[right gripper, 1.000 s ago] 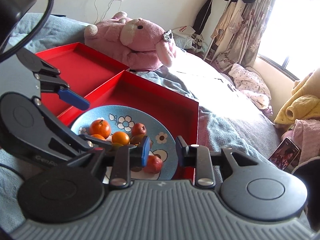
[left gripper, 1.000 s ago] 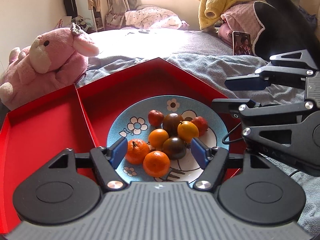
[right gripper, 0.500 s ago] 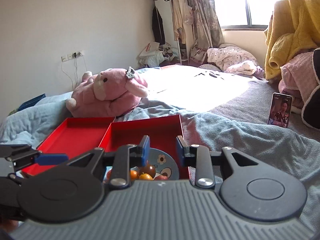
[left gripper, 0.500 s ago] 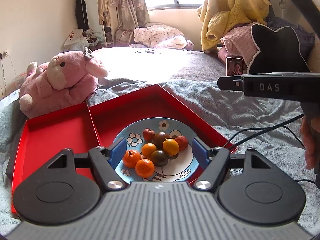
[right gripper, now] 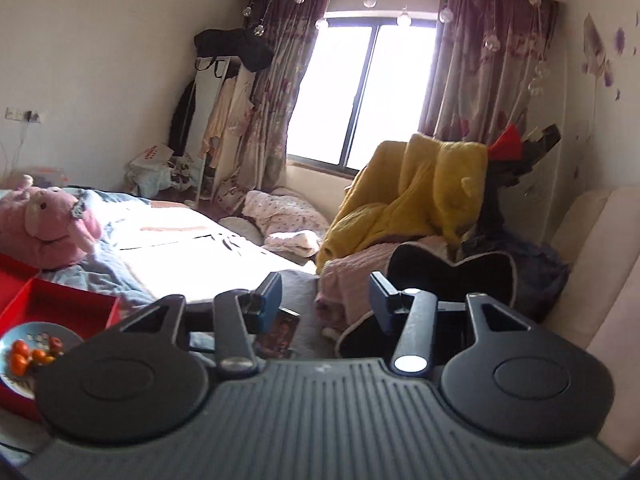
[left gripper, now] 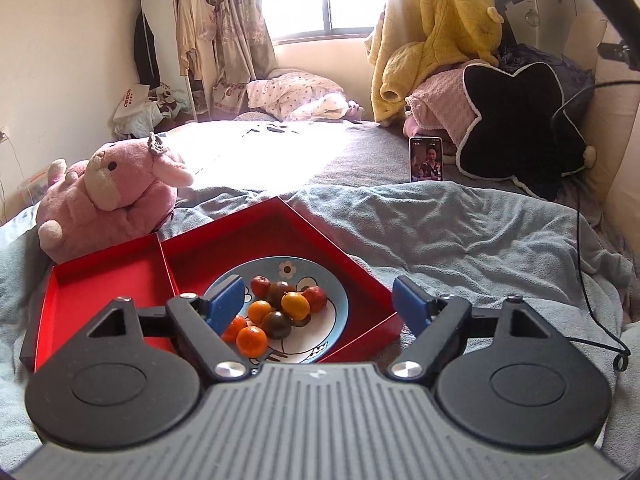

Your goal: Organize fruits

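A pink plush toy [left gripper: 108, 196] lies far left of the jaws. A phone [left gripper: 427, 159] stands upright ahead of them, and beside it to the right leans a black star pillow [left gripper: 520, 124].

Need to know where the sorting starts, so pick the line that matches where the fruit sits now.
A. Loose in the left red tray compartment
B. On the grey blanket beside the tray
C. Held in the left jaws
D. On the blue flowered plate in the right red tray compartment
D: the fruit is piled on the blue flowered plate, which rests in the right compartment of the red tray.
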Tool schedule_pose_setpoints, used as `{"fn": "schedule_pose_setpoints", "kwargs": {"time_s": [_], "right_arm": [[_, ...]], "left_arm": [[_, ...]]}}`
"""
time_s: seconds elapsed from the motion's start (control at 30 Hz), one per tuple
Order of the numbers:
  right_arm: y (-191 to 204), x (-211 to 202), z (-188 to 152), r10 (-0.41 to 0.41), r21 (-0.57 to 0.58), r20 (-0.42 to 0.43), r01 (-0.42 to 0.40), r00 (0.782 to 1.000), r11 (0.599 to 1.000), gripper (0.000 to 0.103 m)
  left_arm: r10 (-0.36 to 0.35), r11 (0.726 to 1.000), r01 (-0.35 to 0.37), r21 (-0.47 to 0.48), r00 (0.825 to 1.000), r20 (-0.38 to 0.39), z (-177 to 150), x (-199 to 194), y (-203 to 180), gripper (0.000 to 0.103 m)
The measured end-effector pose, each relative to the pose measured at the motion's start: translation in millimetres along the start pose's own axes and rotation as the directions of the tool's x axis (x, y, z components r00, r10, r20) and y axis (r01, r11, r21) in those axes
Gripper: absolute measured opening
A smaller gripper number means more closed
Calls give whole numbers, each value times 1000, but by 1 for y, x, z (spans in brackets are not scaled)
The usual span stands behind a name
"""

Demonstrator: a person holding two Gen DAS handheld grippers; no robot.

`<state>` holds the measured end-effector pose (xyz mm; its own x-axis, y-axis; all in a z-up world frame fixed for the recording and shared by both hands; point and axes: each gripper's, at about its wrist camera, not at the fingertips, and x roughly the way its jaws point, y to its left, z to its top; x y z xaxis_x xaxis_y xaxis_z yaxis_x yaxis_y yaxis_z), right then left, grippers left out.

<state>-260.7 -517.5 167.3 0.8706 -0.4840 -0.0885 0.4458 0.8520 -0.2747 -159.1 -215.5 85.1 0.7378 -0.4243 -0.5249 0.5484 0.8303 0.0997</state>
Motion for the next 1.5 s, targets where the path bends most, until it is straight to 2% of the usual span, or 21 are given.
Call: {"fn": "schedule_pose_setpoints", "kwargs": {"time_s": [0.07, 0.1, 0.17, 0.23, 0.27, 0.3, 0.33, 0.37, 0.4, 0.43, 0.47, 0.57, 0.67, 0.8, 0.97, 1.1, 1.5], "right_arm": [[-17, -12, 10, -135, -119, 68, 142, 989, 983, 67], [-21, -15, 13, -165, -153, 84, 177, 983, 972, 72], [-18, -17, 16, -155, -164, 87, 168, 984, 972, 74], [-7, -15, 15, -63, -113, 49, 68, 997, 991, 76], [4, -13, 13, 22, -63, 23, -20, 999, 998, 76], [20, -10, 10, 127, 9, 1, -127, 992, 992, 76], [31, -7, 6, 198, 59, -11, -197, 980, 979, 76], [52, -3, 0, 303, 123, -28, -298, 953, 947, 76], [66, -1, -3, 365, 149, -38, -356, 930, 922, 76], [91, 3, -10, 445, 171, -51, -432, 894, 886, 76], [113, 5, -15, 487, 185, -70, -468, 871, 864, 76], [170, 11, -28, 634, 210, -124, -604, 764, 769, 76], [213, 9, -39, 689, 260, -164, -643, 706, 721, 76], [245, 7, -44, 721, 287, -205, -663, 662, 691, 76], [252, -8, -51, 732, 264, -236, -683, 639, 681, 76], [245, -12, -56, 738, 290, -240, -679, 630, 674, 76], [238, -21, -61, 742, 283, -232, -687, 628, 670, 76]], "left_arm": [[15, 1000, -15, -11, 1000, -1, -1, -5, 1, 84], [21, 1000, -21, -18, 1000, 2, -2, -7, 4, 84], [57, 998, -57, -38, 998, -2, -4, -9, 13, 84], [88, 994, -88, -61, 996, -14, -6, -11, 22, 85], [110, 991, -111, -73, 994, -20, -7, -12, 26, 85], [135, 987, -137, -87, 991, -27, -9, -13, 34, 85], [154, 983, -157, -96, 987, -36, -10, -14, 38, 86], [180, 977, -185, -104, 982, -49, -12, -16, 42, 88], [203, 972, -208, -108, 977, -59, -13, -17, 46, 88], [217, 968, -223, -112, 974, -65, -15, -18, 48, 88], [232, 963, -240, -121, 970, -73, -17, -20, 53, 88], [271, 949, -282, -141, 958, -95, -22, -24, 59, 89], [313, 932, -331, -150, 941, -127, -24, -24, 63, 89], [358, 915, -378, -143, 922, -147, -27, -26, 61, 89], [380, 907, -401, -128, 911, -158, -28, -27, 53, 89], [392, 907, -408, -102, 909, -143, -28, -32, 43, 89], [384, 914, -397, -78, 912, -141, -25, -28, 26, 89]]}}
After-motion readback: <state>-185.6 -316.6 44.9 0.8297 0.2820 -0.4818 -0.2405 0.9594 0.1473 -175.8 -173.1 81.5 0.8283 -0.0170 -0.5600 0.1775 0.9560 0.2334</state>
